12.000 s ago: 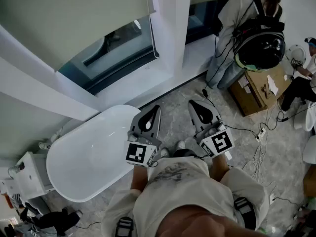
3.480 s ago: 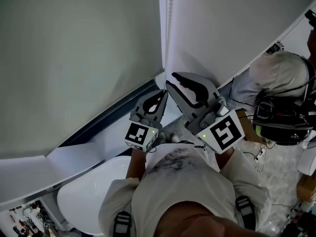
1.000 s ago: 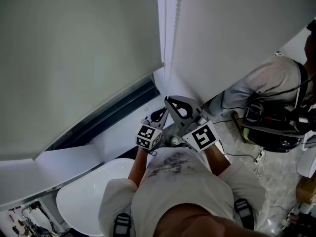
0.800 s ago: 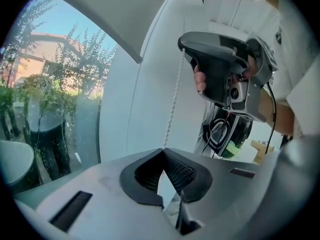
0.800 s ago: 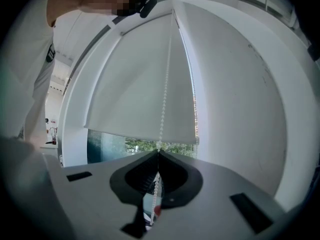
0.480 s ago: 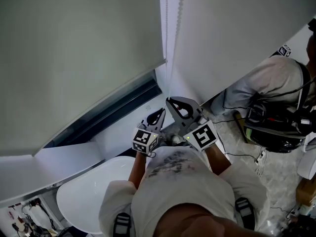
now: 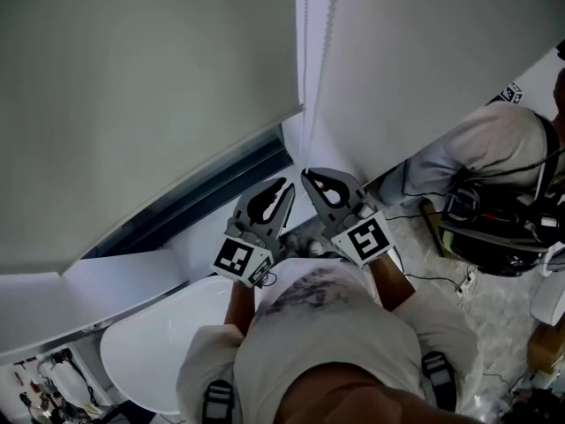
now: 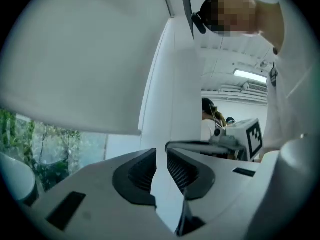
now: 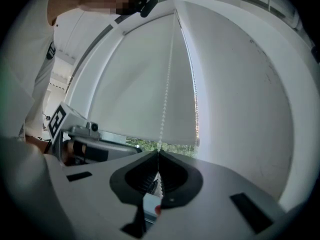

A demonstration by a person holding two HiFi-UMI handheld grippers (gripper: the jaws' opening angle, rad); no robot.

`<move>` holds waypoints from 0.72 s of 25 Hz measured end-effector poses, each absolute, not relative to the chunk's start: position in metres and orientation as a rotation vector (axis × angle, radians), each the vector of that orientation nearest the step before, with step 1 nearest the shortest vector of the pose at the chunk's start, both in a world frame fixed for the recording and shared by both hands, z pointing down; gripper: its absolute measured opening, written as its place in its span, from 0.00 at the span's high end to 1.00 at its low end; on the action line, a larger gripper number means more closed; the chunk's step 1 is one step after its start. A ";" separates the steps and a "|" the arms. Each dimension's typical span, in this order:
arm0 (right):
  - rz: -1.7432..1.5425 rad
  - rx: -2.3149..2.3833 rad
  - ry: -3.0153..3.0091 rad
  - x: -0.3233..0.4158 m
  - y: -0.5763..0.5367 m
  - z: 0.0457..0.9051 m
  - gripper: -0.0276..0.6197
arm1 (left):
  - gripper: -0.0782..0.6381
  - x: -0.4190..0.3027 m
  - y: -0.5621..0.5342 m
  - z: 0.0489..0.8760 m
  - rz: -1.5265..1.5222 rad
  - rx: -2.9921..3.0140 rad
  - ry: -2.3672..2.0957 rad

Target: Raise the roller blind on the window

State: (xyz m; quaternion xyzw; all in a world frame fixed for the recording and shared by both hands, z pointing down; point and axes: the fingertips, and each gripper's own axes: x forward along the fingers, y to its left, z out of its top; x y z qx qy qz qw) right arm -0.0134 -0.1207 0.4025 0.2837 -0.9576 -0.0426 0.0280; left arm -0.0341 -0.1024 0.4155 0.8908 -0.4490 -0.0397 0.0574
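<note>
The pale roller blind (image 7: 150, 104) covers most of the window, its bottom bar slanting above a dark strip of glass (image 7: 194, 203). A white bead chain (image 7: 306, 78) hangs along the blind's right edge, in front of the white window post (image 7: 424, 60). My right gripper (image 7: 309, 177) points level at the post and is shut on the bead chain (image 9: 167, 84), which runs down into its closed jaws (image 9: 158, 154). My left gripper (image 7: 281, 191) is close beside it on the left. Its jaws (image 8: 161, 154) stand slightly apart with only the white post behind the gap.
A white bathtub (image 7: 150, 343) stands below the window at lower left. Another person in white with a dark helmet (image 7: 494, 228) crouches at the right among cables on the floor. Greenery (image 8: 45, 149) shows through the uncovered glass.
My left gripper has risen from below the right one to beside it. The right gripper has stayed in place on the chain.
</note>
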 end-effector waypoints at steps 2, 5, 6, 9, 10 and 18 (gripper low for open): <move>-0.141 0.874 -2.954 -0.013 -0.120 0.402 0.86 | 0.80 -0.033 -0.101 0.392 -0.150 2.733 -1.364; -0.153 0.873 -2.954 -0.012 -0.119 0.401 0.86 | 0.79 -0.025 -0.101 0.359 -0.139 2.809 -1.348; -0.153 0.873 -2.956 -0.013 -0.119 0.400 0.86 | 0.79 -0.022 -0.102 0.349 -0.137 2.823 -1.337; -0.144 0.875 -2.957 -0.016 -0.119 0.402 0.86 | 0.78 -0.015 -0.106 0.323 -0.164 2.834 -1.297; -0.143 0.875 -2.955 -0.017 -0.118 0.403 0.86 | 0.78 -0.013 -0.108 0.317 -0.171 2.845 -1.290; -0.147 0.874 -2.961 -0.021 -0.117 0.403 0.86 | 0.78 -0.006 -0.125 0.272 -0.144 2.925 -1.317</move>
